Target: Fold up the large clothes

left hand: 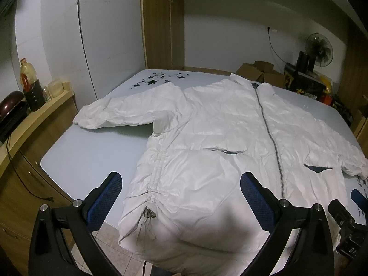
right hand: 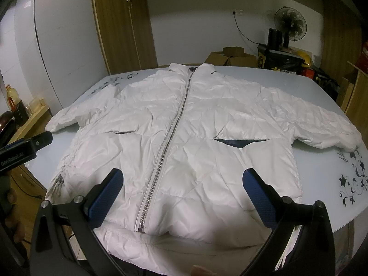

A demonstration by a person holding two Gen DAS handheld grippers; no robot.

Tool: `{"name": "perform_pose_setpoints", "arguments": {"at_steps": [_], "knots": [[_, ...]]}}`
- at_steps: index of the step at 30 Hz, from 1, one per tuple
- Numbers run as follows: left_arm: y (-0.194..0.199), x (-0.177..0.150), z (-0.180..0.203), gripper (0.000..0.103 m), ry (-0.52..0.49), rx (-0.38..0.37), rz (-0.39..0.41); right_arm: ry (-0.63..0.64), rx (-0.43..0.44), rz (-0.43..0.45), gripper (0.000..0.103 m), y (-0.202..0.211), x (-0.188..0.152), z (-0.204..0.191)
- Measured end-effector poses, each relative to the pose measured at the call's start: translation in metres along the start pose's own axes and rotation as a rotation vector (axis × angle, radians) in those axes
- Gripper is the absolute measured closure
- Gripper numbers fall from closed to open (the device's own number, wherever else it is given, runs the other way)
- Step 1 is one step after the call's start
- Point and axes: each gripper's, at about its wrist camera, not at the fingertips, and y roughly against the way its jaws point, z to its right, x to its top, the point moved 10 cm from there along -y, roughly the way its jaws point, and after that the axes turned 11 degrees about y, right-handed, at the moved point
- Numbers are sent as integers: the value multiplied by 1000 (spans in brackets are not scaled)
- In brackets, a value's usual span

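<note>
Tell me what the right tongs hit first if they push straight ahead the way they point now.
Most likely the white puffer jacket. The right tongs stand open just above its hem, beside the zipper, aimed along the jacket's front. Height above the fabric is hard to judge; they may skim it before touching.

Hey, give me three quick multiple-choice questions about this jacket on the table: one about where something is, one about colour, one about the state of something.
1. Where does the fan stand?
A. beyond the table's far right corner
B. on the jacket
C. under the table

2. What colour is the jacket?
A. red
B. white
C. black

3. How is the jacket's zipper?
A. fully open
B. missing
C. closed along the front

Answers:
1 A, it stands behind the boxes, past the table.
2 B, the fabric is white throughout.
3 C, the teeth meet from hem to collar.
</note>
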Motion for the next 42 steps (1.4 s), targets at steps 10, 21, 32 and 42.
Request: {"name": "perform_pose_setpoints", "arguments": {"at_steps": [10, 21, 32, 42], "knots": [[-1, -1, 0, 0, -1, 2, -6, 7, -3, -19, 0, 0, -3, 0], [-1, -2, 0, 0, -1, 2, -9, 21, -14, -18, 0, -1, -2, 1], [-2, -5, 1, 0, 1, 3, -16, 33, -24, -9, 0, -1, -1, 2], [-5, -6, 1, 0, 2, -2, -32, 31, -22, -9, 0, -2, -4, 1]]}}
